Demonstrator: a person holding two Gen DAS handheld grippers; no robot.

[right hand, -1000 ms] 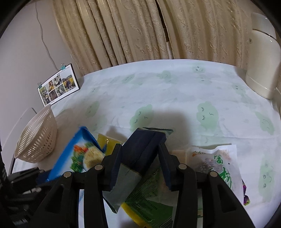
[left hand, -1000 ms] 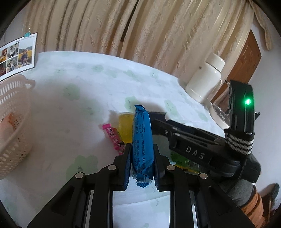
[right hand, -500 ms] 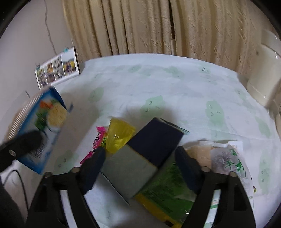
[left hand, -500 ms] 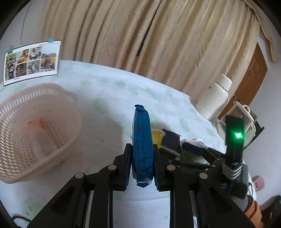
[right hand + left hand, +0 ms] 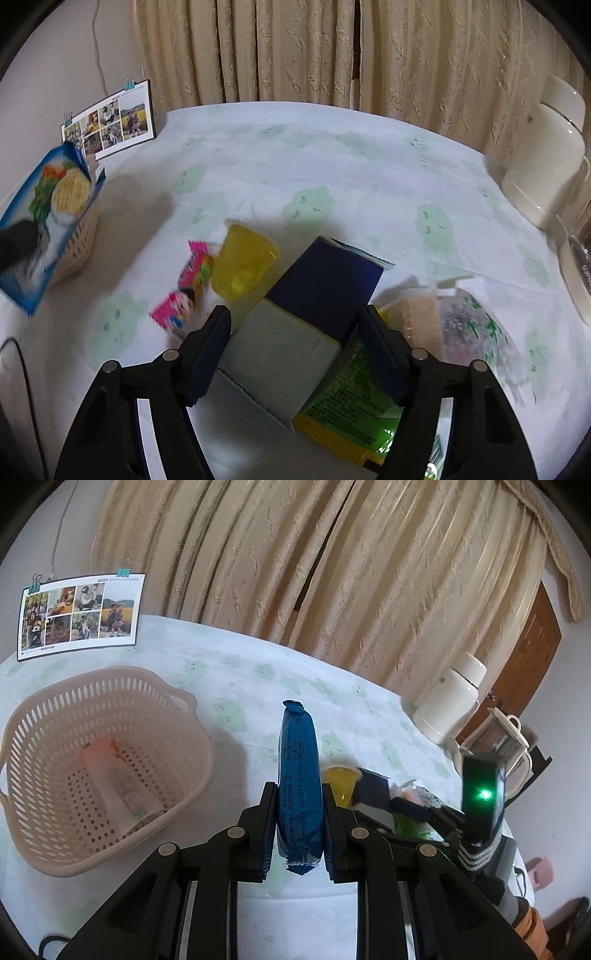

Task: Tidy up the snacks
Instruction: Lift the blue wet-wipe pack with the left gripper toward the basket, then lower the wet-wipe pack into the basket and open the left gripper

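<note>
A: Snacks [image 5: 306, 295] — most lie in a heap on the table [image 5: 332, 155], front-right. Your left gripper [image 5: 300, 808] is pinching the blue pack [image 5: 298, 775] edge-up, both pads tight on its sides.

B: And where's that pack vs. the basket [image 5: 184, 771]?

A: Off to the basket's right, held above the cloth, not over the rim. Basket already has one pale wrapper [image 5: 118, 782] lying on its floor.

B: Your right gripper [image 5: 293, 325] — what's it doing?

A: Spread wide, one finger each side of the navy box [image 5: 325, 288]. Pads look just beside the box, but contact? Can't tell.

B: What's around the box?

A: Yellow cup [image 5: 243, 266] touching its left edge, pink pack [image 5: 184, 291] just left of the cup, blurred. Green-yellow pack [image 5: 351, 398] lies under the box's near end, w/ a clear bag [image 5: 469, 328] to the right.

B: Anything else on the table?

A: White flask [image 5: 546, 155] at far right, photo card [image 5: 110, 125] propped at the far-left edge, curtain [image 5: 332, 48] behind. In your right cam the blue pack shows its printed face at the left edge, in front of the basket.
</note>
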